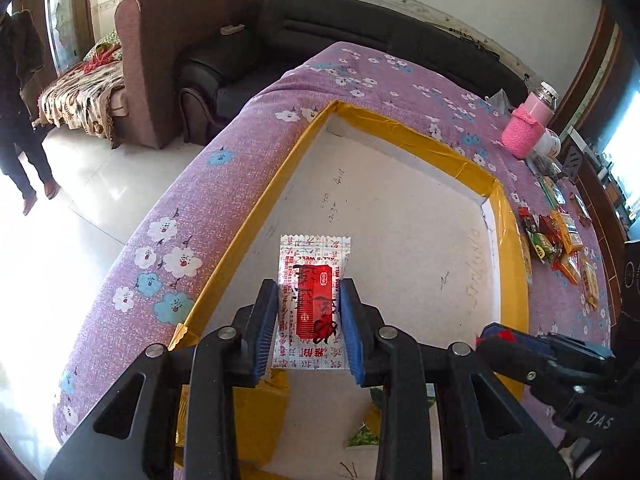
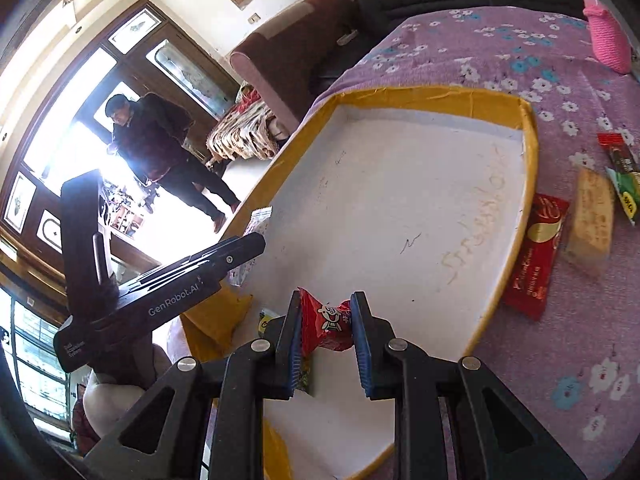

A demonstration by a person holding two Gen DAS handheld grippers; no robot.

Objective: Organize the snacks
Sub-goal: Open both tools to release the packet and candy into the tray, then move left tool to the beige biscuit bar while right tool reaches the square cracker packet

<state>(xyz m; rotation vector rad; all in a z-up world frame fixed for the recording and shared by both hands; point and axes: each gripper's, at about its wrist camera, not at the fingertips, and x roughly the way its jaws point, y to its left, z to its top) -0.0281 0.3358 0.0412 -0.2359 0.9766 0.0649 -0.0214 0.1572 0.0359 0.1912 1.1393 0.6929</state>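
Both cameras are riding on the handheld grippers, each looking forward along its own two fingers, and both are hanging close above the white tray [image 1: 400, 216] with the yellow-taped rim.

The left wrist camera is sitting over the tray's near end and facing along its length toward the far rim, with the sofas [image 1: 320, 36] beyond that rim; the other gripper is poking into its lower right corner.

The right wrist camera is also peering down over the tray's [image 2: 400, 200] near end, tilted, with the window side of the room off the tray's left rim.

Both are sharing the tray floor, the purple flowered cloth [image 1: 248, 152] around it, the loose snacks [image 1: 556, 236] off the tray's right rim, and the standing man [image 2: 160, 148].
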